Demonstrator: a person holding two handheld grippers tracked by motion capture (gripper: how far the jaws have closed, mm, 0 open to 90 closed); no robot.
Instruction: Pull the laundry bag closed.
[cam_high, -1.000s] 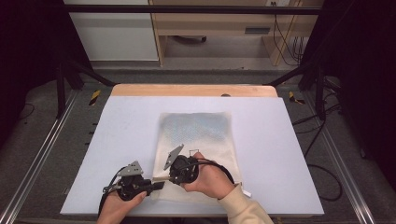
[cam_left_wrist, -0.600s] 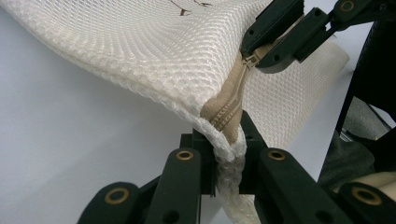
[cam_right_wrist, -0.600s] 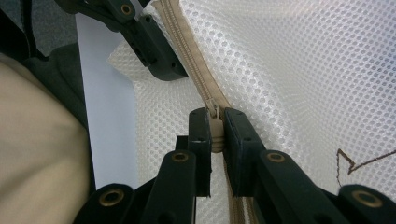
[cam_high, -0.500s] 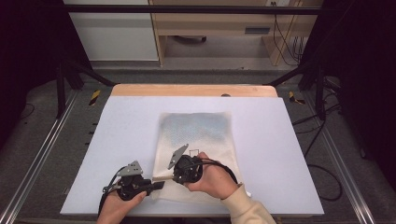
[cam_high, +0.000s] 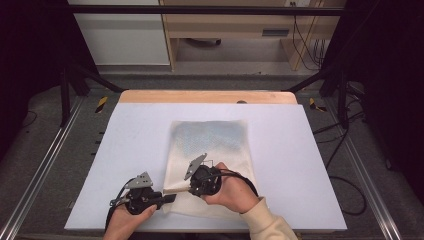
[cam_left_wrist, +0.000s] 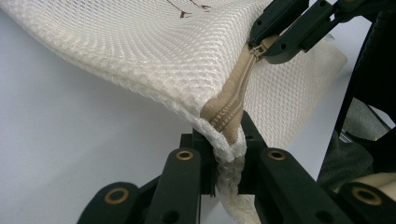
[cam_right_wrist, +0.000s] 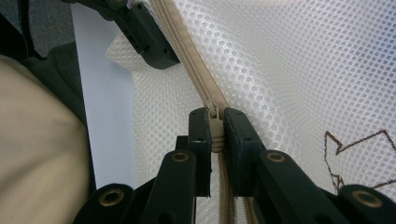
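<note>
I have the white mesh laundry bag (cam_high: 210, 160) lying on the pale blue table (cam_high: 310, 165), its near edge lifted slightly between my two tools. My left gripper (cam_left_wrist: 227, 158) is clamped on the bag's near corner, right where the tan zipper (cam_left_wrist: 233, 98) ends (the mesh bunches between the jaws). My right gripper (cam_right_wrist: 215, 135) is closed on the zipper pull (cam_right_wrist: 215, 122), a short way along the zipper tape from that corner. In the high view both grippers sit near the table's front edge, close together, my right hand (cam_high: 235, 192) resting over the bag.
</note>
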